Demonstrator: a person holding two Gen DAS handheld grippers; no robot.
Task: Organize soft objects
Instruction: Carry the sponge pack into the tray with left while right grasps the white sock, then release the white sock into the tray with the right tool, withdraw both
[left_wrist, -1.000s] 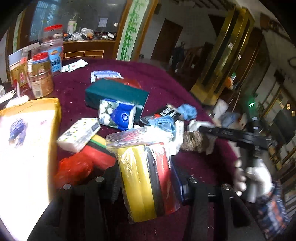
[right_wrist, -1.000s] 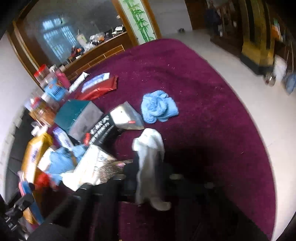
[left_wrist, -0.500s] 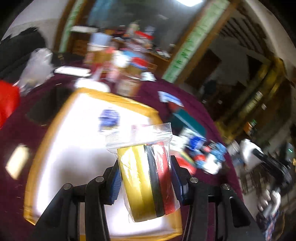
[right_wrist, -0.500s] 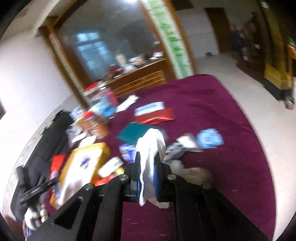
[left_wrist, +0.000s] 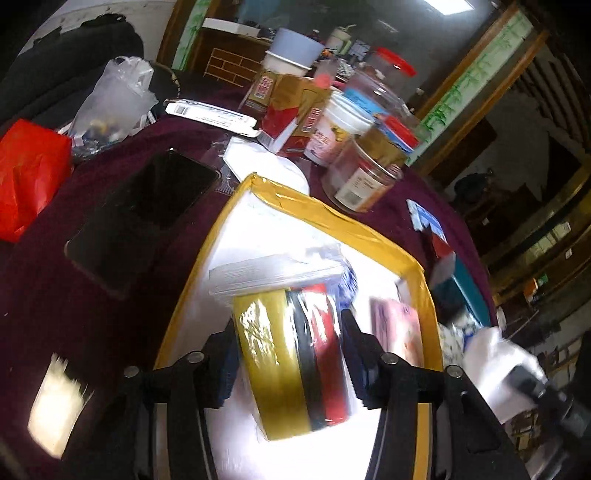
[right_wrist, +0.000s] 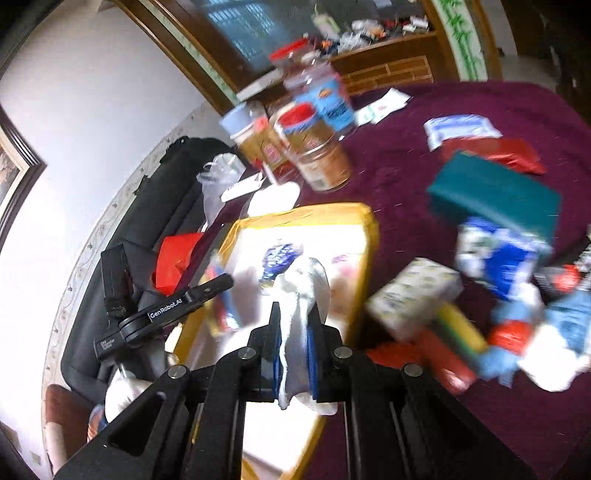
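Your left gripper (left_wrist: 290, 354) hangs over the yellow-rimmed white box (left_wrist: 332, 218), and the plastic-wrapped pack of yellow, black and red sponges (left_wrist: 295, 354) sits between its fingers, above the box's bright white inside. Those jaws have just been opening: there's daylight now on both sides, the blue pads (left_wrist: 226, 373) standing just off the pack's wrapping, so the fingers are released rather than squeezing. Over on the other side, your right gripper (right_wrist: 294, 345) is clenched tight on a white cloth (right_wrist: 301, 295), the fabric bunched between the blue pads and spilling out above and below them. It too is over the box, and in the right wrist view your left gripper's black body reaches in from the left edge of the box. From the left wrist view the white cloth shows as a blur at the lower right, just outside the box's yellow rim. Around you the maroon tablecloth (right_wrist: 498, 424) is crowded: a cluster of jars and tins (left_wrist: 332, 122) beyond the box, a dark phone (left_wrist: 144, 218) lying flat to the left of it, a red bag (left_wrist: 29, 173) further left. To the right of the box lie a teal box (right_wrist: 495, 192), a blue-and-white tissue pack (right_wrist: 502, 254), a small patterned tissue pack (right_wrist: 413, 295) and a heap of blue and white cloths (right_wrist: 546, 339), all heavily smeared with motion blur.
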